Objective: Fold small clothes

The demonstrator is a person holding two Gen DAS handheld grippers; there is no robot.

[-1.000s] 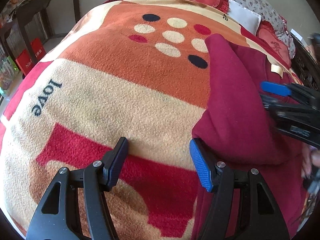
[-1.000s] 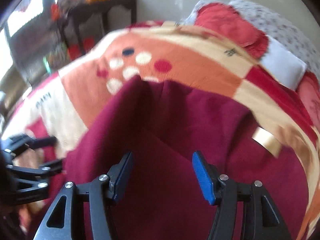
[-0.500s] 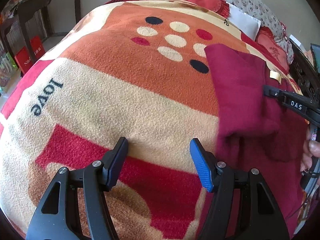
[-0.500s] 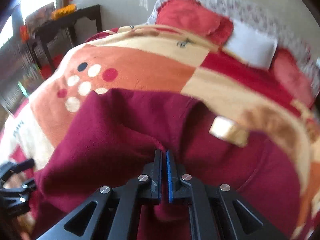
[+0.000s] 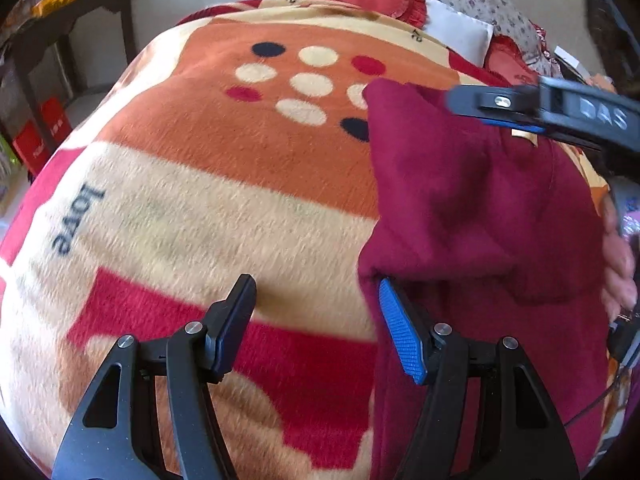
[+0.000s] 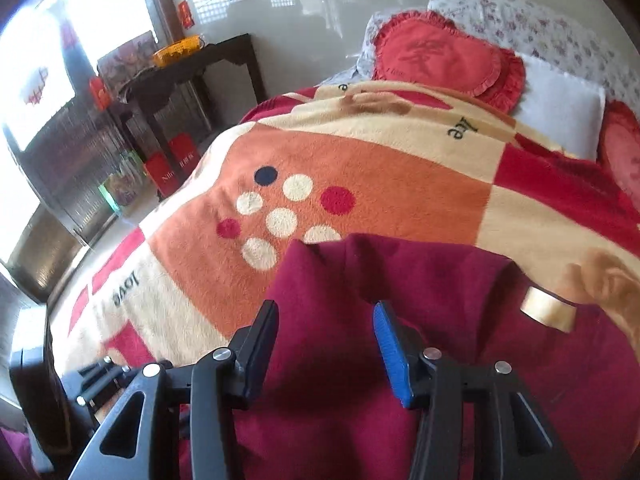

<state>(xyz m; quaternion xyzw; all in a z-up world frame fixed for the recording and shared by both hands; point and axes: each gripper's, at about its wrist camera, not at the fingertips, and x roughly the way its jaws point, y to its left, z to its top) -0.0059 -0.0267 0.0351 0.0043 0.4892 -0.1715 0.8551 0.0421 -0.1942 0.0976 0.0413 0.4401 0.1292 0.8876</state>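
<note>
A maroon garment (image 6: 360, 320) lies on the patterned blanket (image 5: 208, 184), filling the left wrist view from three to five o'clock, its lower part cut off by the frame edge. The left gripper (image 5: 316, 320) hangs open above the blanket with nothing between its jaws; its blue pad sits at the garment's edge, contact unclear. The right gripper (image 6: 324, 344) is above the cloth, its jaws opening and gripping nothing. A pale label (image 6: 548, 308) shows at three o'clock, blurred. A hand (image 5: 618, 264) is half cut off.
</note>
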